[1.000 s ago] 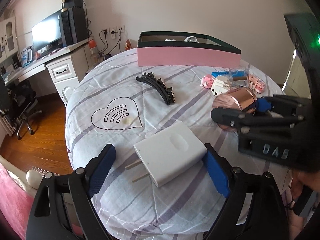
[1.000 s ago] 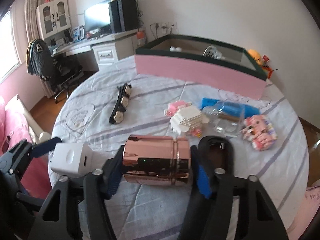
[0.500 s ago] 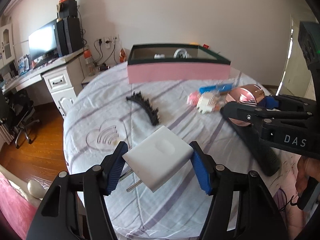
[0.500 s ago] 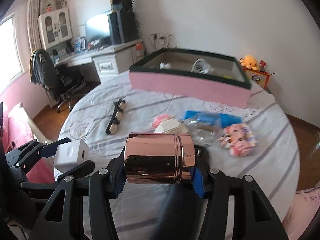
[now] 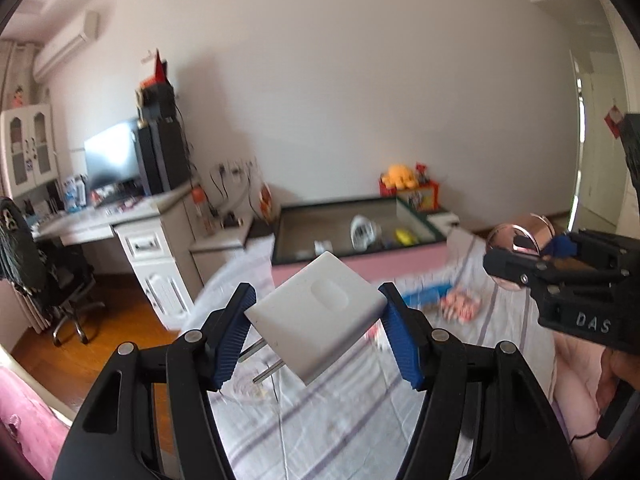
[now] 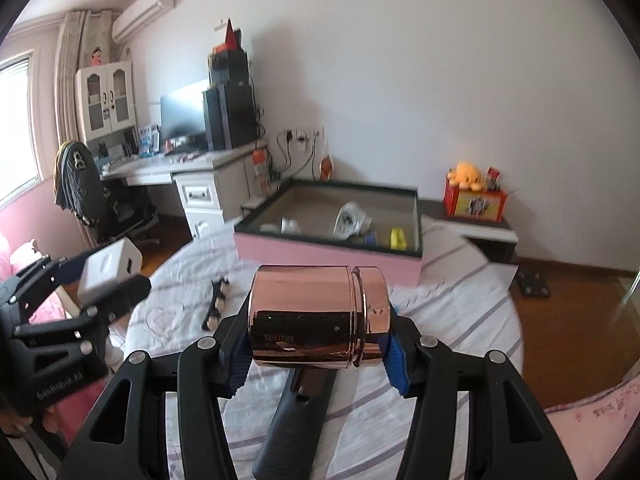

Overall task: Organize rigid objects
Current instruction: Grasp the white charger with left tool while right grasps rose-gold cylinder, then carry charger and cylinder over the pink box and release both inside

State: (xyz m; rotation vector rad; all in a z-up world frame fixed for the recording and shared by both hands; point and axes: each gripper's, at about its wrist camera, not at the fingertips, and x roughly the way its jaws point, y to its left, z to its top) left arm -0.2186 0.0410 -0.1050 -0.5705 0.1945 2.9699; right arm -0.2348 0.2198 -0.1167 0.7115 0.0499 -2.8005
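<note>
Left gripper (image 5: 320,332) clamped on a white plug-in charger (image 5: 316,314), prongs pointing down-left. Right gripper (image 6: 316,350) clamped end to end on a rose-gold lidded canister (image 6: 316,316). Both raised above the striped bedspread (image 6: 440,312). Best carried level over the pink box (image 6: 328,254), lowered inside before release.

My white desk (image 6: 188,168) stands against the plain pale wall (image 6: 400,80), a monitor (image 6: 182,114) and dark tower (image 6: 230,120) on it. Left of the desk: a black office chair (image 6: 104,200), a window (image 6: 18,128). Above, an air conditioner (image 6: 144,10). Wooden floor (image 5: 120,320) below.
</note>
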